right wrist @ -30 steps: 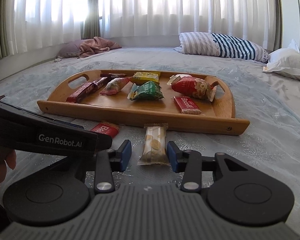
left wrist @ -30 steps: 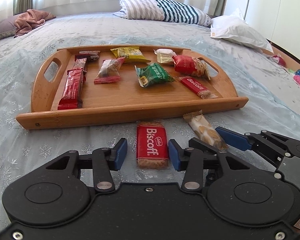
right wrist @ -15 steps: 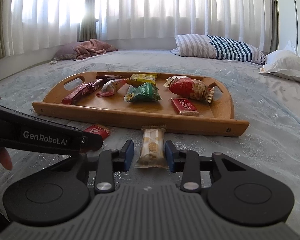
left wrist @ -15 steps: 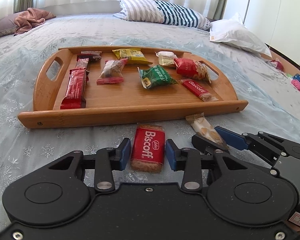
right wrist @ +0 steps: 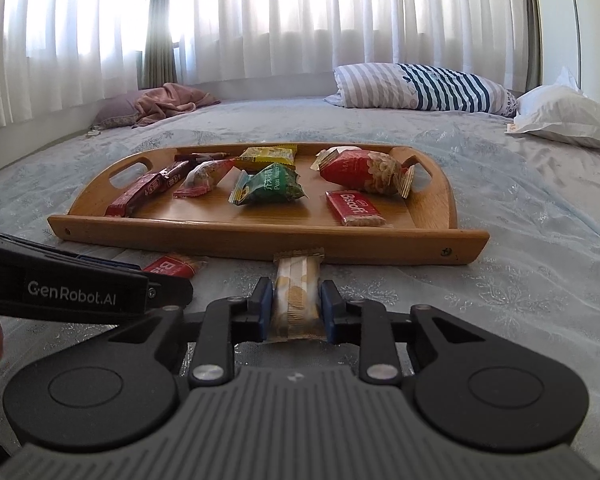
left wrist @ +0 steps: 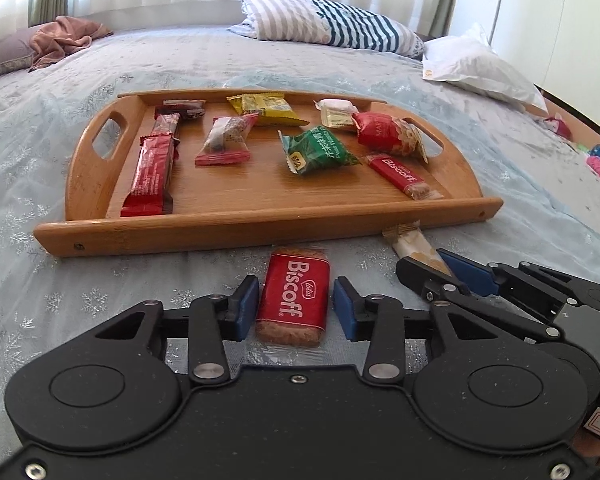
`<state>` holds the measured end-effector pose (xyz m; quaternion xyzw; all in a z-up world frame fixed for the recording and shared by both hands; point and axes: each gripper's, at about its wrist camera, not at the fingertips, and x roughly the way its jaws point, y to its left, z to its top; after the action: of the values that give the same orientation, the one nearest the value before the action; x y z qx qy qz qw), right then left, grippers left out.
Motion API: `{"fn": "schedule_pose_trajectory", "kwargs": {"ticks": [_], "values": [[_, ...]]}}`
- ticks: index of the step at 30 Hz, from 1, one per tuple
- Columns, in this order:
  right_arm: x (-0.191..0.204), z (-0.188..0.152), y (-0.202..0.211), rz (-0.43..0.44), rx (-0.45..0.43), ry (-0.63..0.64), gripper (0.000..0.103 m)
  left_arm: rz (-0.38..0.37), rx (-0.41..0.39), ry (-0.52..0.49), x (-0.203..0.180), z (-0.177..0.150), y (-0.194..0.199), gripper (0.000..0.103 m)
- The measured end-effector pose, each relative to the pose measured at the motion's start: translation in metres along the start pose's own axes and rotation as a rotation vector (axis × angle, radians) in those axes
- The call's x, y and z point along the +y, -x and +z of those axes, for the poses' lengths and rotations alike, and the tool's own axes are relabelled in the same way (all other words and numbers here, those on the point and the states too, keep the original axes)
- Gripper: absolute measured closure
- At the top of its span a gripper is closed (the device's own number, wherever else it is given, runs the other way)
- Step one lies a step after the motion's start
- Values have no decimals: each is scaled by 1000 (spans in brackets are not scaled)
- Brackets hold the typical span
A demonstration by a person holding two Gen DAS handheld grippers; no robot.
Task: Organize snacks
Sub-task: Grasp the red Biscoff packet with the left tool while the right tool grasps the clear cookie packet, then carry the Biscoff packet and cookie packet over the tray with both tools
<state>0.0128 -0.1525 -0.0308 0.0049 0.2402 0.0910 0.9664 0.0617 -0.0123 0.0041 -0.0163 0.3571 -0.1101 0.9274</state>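
Your left gripper [left wrist: 294, 307] is closing around the Biscoff pack [left wrist: 293, 305], pads not yet touching. Right gripper [right wrist: 293, 307] is closing onto the cracker pack [right wrist: 297, 295]. Both packs lie on the bed just off the tray's [left wrist: 260, 230] near edge, likely headed inside.

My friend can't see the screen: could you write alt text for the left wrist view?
A hand-held gripper is closing around a red Biscoff packet lying on a bed. Just beyond stands a wooden tray of assorted snacks.

striped pillow [left wrist: 332, 20] | white pillow [left wrist: 480, 68] | pink cloth [right wrist: 172, 102] | sheer curtains [right wrist: 300, 16] | bedspread [left wrist: 40, 152]
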Motion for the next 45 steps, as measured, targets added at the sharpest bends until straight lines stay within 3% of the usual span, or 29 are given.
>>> {"fn": "schedule_pose_trajectory", "kwargs": {"ticks": [11, 21, 23, 26, 29, 30, 31, 34, 40, 45], "values": [[2, 5, 11, -8, -10, 1, 75, 20, 27, 19, -5, 8, 16, 71], [4, 13, 25, -13, -26, 13, 79, 23, -17, 26, -1, 16, 36, 71], [3, 14, 26, -15, -25, 12, 94, 25, -24, 27, -1, 18, 39, 71], [2, 13, 26, -17, -19, 6, 94, 33, -25, 28, 0, 16, 40, 71], [1, 7, 24, -10, -3, -3, 91, 41, -13, 32, 2, 13, 38, 71], [1, 6, 25, -12, -6, -1, 86, 44, -10, 31, 2, 11, 37, 71], [1, 5, 25, -10, -10, -3, 72, 48, -7, 29, 2, 10, 36, 71], [-1, 5, 25, 5, -14, -14, 59, 57, -3, 25, 2, 8, 35, 71], [4, 3, 17, -29, -20, 2, 47, 63, -3, 21, 2, 8, 33, 71], [3, 4, 11, -22, 7, -19, 47, 63, -3, 20, 3, 8, 32, 71]]}}
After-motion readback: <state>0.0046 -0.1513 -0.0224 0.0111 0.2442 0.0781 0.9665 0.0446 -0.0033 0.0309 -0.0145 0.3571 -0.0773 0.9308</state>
